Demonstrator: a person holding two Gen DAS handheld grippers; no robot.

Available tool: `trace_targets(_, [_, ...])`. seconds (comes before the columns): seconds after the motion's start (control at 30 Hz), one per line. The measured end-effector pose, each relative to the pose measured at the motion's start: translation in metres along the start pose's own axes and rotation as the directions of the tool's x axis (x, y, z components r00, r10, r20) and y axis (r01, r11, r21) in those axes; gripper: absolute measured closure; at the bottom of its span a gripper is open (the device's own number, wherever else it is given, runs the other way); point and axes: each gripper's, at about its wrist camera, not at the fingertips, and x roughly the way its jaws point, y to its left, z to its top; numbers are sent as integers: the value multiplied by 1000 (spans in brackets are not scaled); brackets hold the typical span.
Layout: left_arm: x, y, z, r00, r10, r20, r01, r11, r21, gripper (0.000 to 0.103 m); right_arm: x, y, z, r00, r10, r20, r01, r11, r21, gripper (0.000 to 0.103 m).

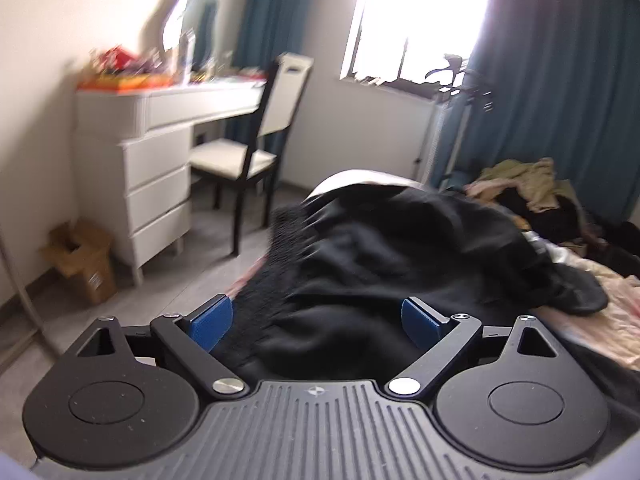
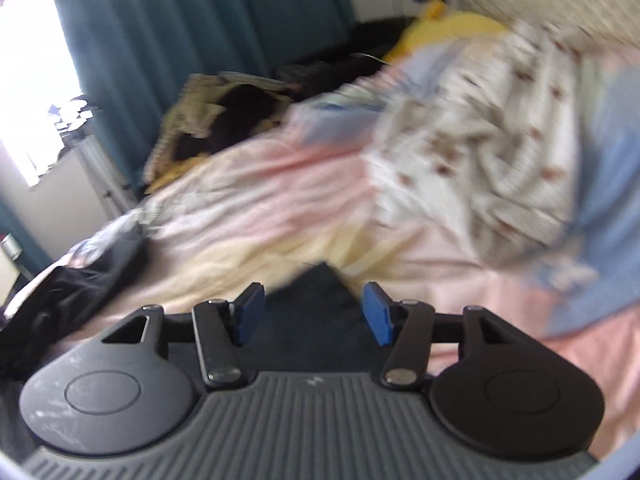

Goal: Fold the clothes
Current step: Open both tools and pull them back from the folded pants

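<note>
Black garment (image 1: 384, 256) heaped at bed edge | left gripper (image 1: 318, 320), right gripper (image 2: 314, 312) both spread, empty

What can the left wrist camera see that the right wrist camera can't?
Only the left wrist view shows the white desk, the chair, a cardboard box on the floor and a big black garment between the open left gripper.

Only the right wrist view shows the pink bedding, a patterned quilt and something yellow at the back, past the open right gripper.

Both show blue curtains, the bright window and a heap of clothes on the bed.
</note>
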Motion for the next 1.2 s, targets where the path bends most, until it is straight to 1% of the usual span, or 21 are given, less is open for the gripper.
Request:
trace_targets(0.1, [9, -54, 17, 998, -47, -47, 49, 998, 46, 8, -2, 39, 7, 997, 73, 19, -72, 996, -50, 47])
trace_targets(0.17, [14, -99, 21, 996, -86, -24, 88, 990, 111, 8, -3, 67, 7, 991, 133, 27, -130, 988, -84, 47])
trace_targets(0.23, [19, -143, 22, 991, -134, -11, 134, 978, 159, 8, -2, 100, 1, 984, 177, 13, -174, 976, -132, 47])
trace_targets(0.3, [24, -186, 19, 981, -195, -7, 193, 963, 190, 8, -1, 131, -7, 976, 218, 6, -213, 961, -175, 47])
trace_targets(0.4, [29, -243, 11, 967, -253, 1, 246, 939, 242, 8, -2, 166, -18, 961, 276, 9, -268, 939, -217, 47])
trace_targets(0.47, [35, -277, 4, 951, -307, -16, 302, 922, 243, 8, -1, 184, -25, 952, 307, 4, -298, 926, -232, 47])
trace_targets(0.6, [47, -337, -16, 925, -377, -39, 374, 888, 270, 8, -1, 208, -40, 946, 323, 12, -305, 906, -292, 47])
trace_targets(0.63, [50, -348, -21, 918, -394, -42, 389, 879, 277, 8, -2, 211, -44, 946, 323, 26, -299, 899, -321, 47])
trace_targets(0.7, [57, -369, -33, 907, -418, -46, 412, 861, 299, 8, -2, 207, -51, 945, 324, 50, -289, 895, -340, 48])
trace_targets(0.77, [66, -383, -45, 900, -433, -50, 425, 848, 316, 8, 5, 198, -55, 948, 314, 54, -279, 900, -336, 48])
trace_targets(0.83, [79, -392, -58, 897, -438, -55, 432, 845, 316, 8, 11, 189, -59, 951, 304, 58, -270, 906, -326, 48])
trace_targets(0.93, [95, -398, -76, 900, -429, -74, 428, 840, 333, 8, 20, 180, -67, 953, 297, 57, -265, 911, -317, 48])
trace_targets(1.03, [104, -393, -84, 907, -413, -80, 415, 846, 336, 8, 32, 181, -75, 950, 307, 64, -270, 906, -327, 48])
trace_targets(1.13, [111, -384, -87, 915, -394, -81, 399, 864, 308, 8, 45, 185, -79, 950, 308, 56, -276, 909, -313, 48])
trace_targets(1.2, [115, -379, -85, 918, -387, -82, 393, 868, 304, 7, 54, 188, -81, 950, 308, 51, -279, 911, -304, 48])
